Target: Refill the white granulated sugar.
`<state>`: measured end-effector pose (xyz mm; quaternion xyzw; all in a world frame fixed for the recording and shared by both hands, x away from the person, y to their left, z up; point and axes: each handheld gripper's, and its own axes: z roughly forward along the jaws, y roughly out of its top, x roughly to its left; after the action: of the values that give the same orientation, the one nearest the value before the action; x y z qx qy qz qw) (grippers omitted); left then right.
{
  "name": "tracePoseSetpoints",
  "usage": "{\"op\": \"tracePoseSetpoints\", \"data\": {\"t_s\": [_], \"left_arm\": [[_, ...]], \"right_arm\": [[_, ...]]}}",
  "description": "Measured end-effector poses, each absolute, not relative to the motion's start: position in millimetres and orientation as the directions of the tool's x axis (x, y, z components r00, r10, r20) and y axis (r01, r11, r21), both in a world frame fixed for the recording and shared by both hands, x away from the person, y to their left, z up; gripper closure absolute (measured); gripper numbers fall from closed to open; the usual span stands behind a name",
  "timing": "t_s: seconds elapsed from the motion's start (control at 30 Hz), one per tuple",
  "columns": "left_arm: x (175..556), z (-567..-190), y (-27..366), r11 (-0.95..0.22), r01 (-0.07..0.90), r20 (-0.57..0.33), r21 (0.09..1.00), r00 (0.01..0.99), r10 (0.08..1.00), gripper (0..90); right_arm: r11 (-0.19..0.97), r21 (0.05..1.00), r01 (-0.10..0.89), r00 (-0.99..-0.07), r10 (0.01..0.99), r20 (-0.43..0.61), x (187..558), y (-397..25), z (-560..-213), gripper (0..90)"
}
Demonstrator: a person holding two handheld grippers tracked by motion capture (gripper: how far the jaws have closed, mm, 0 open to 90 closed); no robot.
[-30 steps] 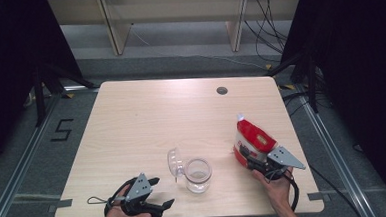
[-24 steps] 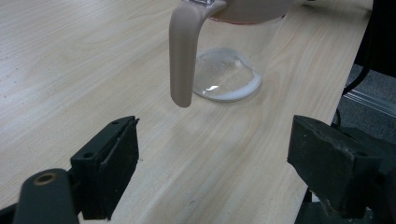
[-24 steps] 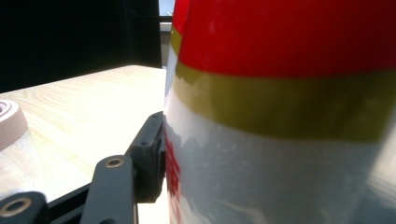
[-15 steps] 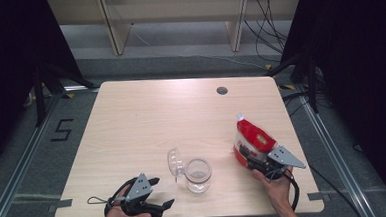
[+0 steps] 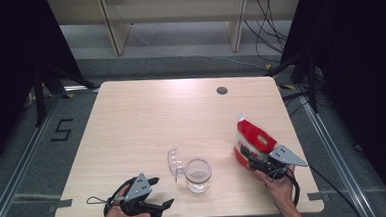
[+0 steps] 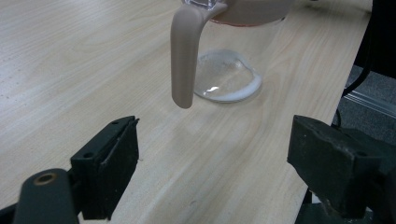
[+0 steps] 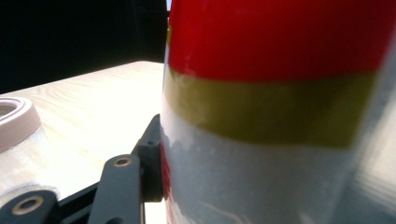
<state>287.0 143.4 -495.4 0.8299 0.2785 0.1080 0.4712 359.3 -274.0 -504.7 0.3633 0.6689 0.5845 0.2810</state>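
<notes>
Near the table's (image 5: 131,121) front edge, the left gripper (image 5: 158,193) gapes wide toward the jug (image 5: 198,174). Right gripper (image 5: 251,158) clamps the red pouch (image 5: 252,135) by the right edge; open tabletop beyond.

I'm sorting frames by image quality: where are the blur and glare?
Right gripper view: the red bag sits so close it is soft and unfocused, and the table behind is blown out white. Left gripper view: the clear jug is fairly sharp, with a small glint on its base. High view: evenly lit, dark surroundings.

Pale matt wood-grain table (image 5: 146,121), clear glossy jug (image 5: 198,175), glossy red-and-white plastic pouch (image 5: 250,140), matt black fingers (image 6: 109,163)
</notes>
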Motion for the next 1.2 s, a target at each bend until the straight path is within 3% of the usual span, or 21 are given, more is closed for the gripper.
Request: {"op": "tracePoseSetpoints", "data": {"t_s": [0.17,0.27,0.57,0.8,1.2], "left_arm": [[286.4,-495.8,143.7,-0.398,0.372,-0.078,0.839,0.806,0.587,16.0],[286.6,-494.5,144.8,-0.412,0.374,-0.080,0.831,0.813,0.577,16.1],[284.9,-494.5,143.5,-0.376,0.383,-0.102,0.844,0.802,0.589,16.0],[286.0,-494.3,144.6,-0.385,0.377,-0.093,0.842,0.805,0.585,16.1],[286.4,-493.8,145.5,-0.385,0.375,-0.091,0.843,0.805,0.586,16.0]], "right_arm": [[0.048,0.984,0.171,-0.607,0.792,0.067,358.2,-278.0,-503.4,49.0],[0.067,0.990,0.127,-0.630,0.776,0.028,360.9,-279.2,-503.1,49.3],[0.078,0.985,0.152,-0.641,0.767,0.038,356.3,-278.5,-499.6,50.0],[0.075,0.991,0.115,-0.644,0.765,0.017,353.4,-278.5,-492.3,50.3],[0.235,0.972,0.014,-0.662,0.731,-0.167,343.5,-270.7,-477.7,50.6]]}}
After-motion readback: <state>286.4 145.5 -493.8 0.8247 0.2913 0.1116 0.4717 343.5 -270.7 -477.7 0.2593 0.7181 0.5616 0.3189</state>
